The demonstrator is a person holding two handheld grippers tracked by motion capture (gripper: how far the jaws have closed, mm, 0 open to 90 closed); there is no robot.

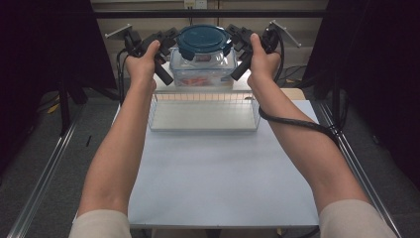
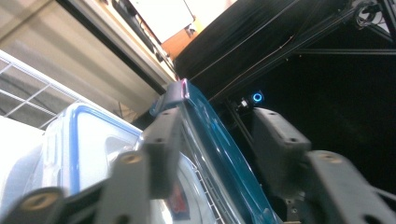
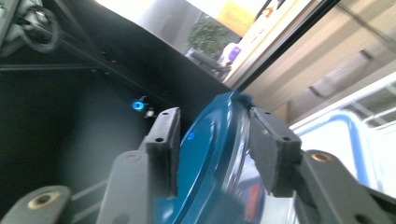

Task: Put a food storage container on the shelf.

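Overhead, we see the left tool (image 1: 168, 42) and the right tool (image 1: 236, 38) flanking the teal lid (image 1: 204, 40) of a clear container (image 1: 203, 65). The container stands at the far end of the white bench (image 1: 223, 173), just behind the wire basket (image 1: 204, 128). Both tools sit at the lid's rim, one on each side. Our worry here is balance. If one side bites before the other, we could tip the container or shove it off its perch toward the basket.

Next, in the left gripper view, the left tool (image 2: 217, 121) is released. The lid (image 2: 210, 135) runs edge-on between its jaws, one pad close beside it and the other standing well clear. A blue-rimmed box (image 2: 88, 135) shows below, and the container seems to rest on it. Lifting now, we would leave the lid behind, or catch only its lip and let it slip.

Finally, in the right gripper view, the right tool (image 3: 215, 116) is likewise loose, its pads straddling the lid (image 3: 210, 154) without pressing on it. The rim is thin and curved. If we close on it off-centre, we think the lid could pop free of the container or twist out sideways.
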